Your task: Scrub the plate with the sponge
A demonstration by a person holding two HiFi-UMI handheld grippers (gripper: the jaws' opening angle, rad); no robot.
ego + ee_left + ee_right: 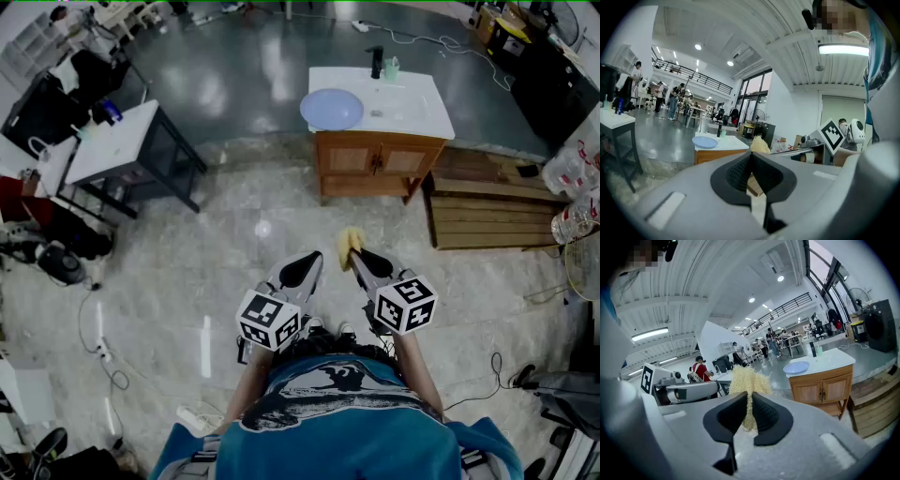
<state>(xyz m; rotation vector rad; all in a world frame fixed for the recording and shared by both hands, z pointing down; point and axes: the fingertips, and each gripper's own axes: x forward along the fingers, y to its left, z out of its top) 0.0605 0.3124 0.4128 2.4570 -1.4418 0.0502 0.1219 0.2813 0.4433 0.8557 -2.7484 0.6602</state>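
At the far left of the head view a white-topped table (117,141) on a dark frame is seen, with black bags piled beside it and cables (103,352) trailed over the pale stone floor nearer by. Left of centre, the left gripper (309,264) is held out low in front of the person. Its jaws are pressed together, pad against pad, and nothing is caught between them. Just to its right, the right gripper (356,258) is held alongside and roughly parallel. Its jaws are pinched on a yellow fibrous sponge (349,241), whose frayed upper part is spread out above the pads while a thinner part is squeezed between them. Both tools are tilted slightly downward, and a marker cube is carried at the near end of each. Farther off, beyond the grippers and well apart from them, a wooden cabinet (375,167) with two doors and a white countertop is set on the floor. The pale blue plate (331,109) is laid at the left edge of that countertop, untouched by either tool. A dark upright fixture (376,62) and a small green cup (391,68) are stood at the far edge of the top. Just to the right of the cabinet, stacked wooden pallets (487,211) are found, and at the far right clear water bottles (577,178) are seen.
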